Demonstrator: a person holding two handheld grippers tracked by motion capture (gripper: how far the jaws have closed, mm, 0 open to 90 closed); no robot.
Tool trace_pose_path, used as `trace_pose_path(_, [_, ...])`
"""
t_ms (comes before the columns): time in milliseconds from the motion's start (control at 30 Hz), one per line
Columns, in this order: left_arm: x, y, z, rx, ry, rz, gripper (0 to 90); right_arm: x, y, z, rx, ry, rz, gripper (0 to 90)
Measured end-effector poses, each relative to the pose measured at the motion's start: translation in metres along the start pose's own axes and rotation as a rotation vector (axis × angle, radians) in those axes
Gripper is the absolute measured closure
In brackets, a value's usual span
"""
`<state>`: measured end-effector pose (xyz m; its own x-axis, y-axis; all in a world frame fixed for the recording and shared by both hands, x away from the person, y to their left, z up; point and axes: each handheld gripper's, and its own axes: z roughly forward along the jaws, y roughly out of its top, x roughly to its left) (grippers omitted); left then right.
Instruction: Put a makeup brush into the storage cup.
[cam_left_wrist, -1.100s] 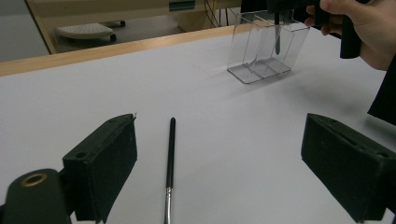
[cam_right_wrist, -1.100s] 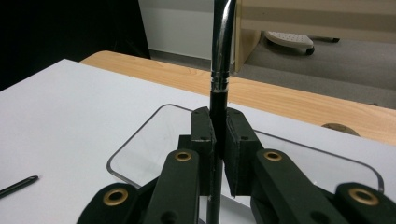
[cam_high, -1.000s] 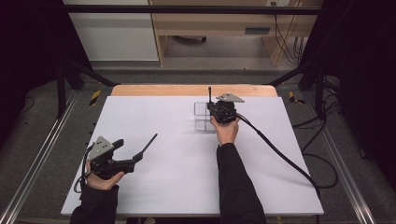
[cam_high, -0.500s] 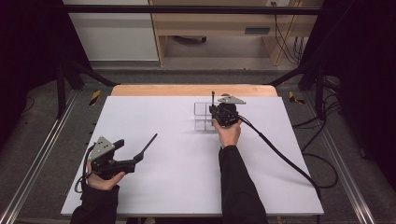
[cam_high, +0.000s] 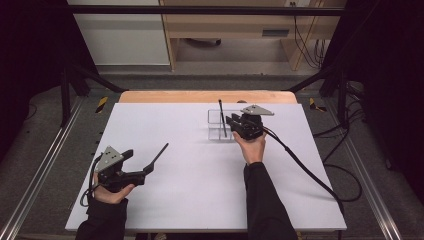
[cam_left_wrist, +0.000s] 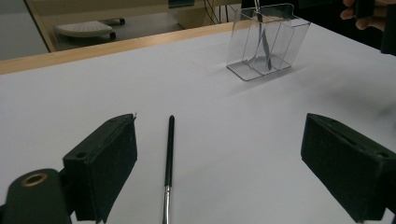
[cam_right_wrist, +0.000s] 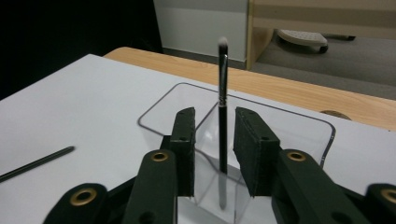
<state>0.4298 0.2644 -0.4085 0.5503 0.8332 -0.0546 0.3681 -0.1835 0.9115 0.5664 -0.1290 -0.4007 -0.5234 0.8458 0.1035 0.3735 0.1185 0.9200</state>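
- Overhead shot first: my right gripper (cam_high: 231, 121) sat at the clear plastic organizer (cam_high: 216, 125) on the far middle of the white table (cam_high: 200, 190), and a thin black brush (cam_high: 221, 116) stood upright in the organizer just beside my jaws. My left gripper (cam_high: 156, 159) rested low at the near left, well apart from all that, with a second black brush (cam_high: 159, 154) lying on the table under its jaws, as far as I could tell from up there.
- Left gripper view: my jaws were spread wide with nothing held. The second brush (cam_left_wrist: 169, 161) lay flat on the table between them, closer to the left jaw and touching neither. The organizer (cam_left_wrist: 266, 44) stood farther off at the upper right, the upright brush (cam_left_wrist: 263, 39) showing through its walls.
- Right gripper view: my jaws were narrowed around the upright brush (cam_right_wrist: 222, 116) but there was a sliver of gap on both sides, so not clamped. The brush's lower end stood inside a compartment of the organizer (cam_right_wrist: 322, 135), bristle tip up. The second brush (cam_right_wrist: 35, 163) lay off at the left edge.
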Motion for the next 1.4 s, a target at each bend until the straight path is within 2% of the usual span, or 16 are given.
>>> trace_pose_path(133, [0.000, 0.000, 0.000, 0.001, 0.001, 0.001, 10.0, 0.006, 0.001, -0.017, -0.005, 0.035, -0.016, 59.6])
trace_pose_path(300, [0.000, 0.000, 0.001, 0.006, 0.002, 0.002, 10.0, 0.010, -0.003, -0.032, 0.027, 0.071, -0.028, 49.9])
trace_pose_path(600, [-0.001, 0.000, 0.002, 0.013, 0.004, 0.005, 9.9, 0.010, -0.016, -0.058, 0.041, 0.088, -0.050, 35.7])
trace_pose_path(667, [-0.001, -0.001, 0.002, 0.018, 0.006, 0.009, 9.9, 0.011, -0.017, -0.064, 0.046, 0.080, -0.068, 32.2])
trace_pose_path(1000, [-0.002, -0.002, 0.004, 0.026, 0.012, 0.010, 9.7, 0.011, -0.028, -0.096, 0.024, 0.100, -0.083, 21.8])
trace_pose_path(1133, [-0.002, -0.002, 0.005, 0.029, 0.013, 0.014, 9.6, 0.008, -0.034, -0.106, 0.015, 0.102, -0.070, 18.4])
trace_pose_path(1400, [-0.001, -0.003, 0.006, 0.037, 0.017, 0.013, 9.2, 0.002, -0.049, -0.123, 0.006, 0.111, -0.057, 16.6])
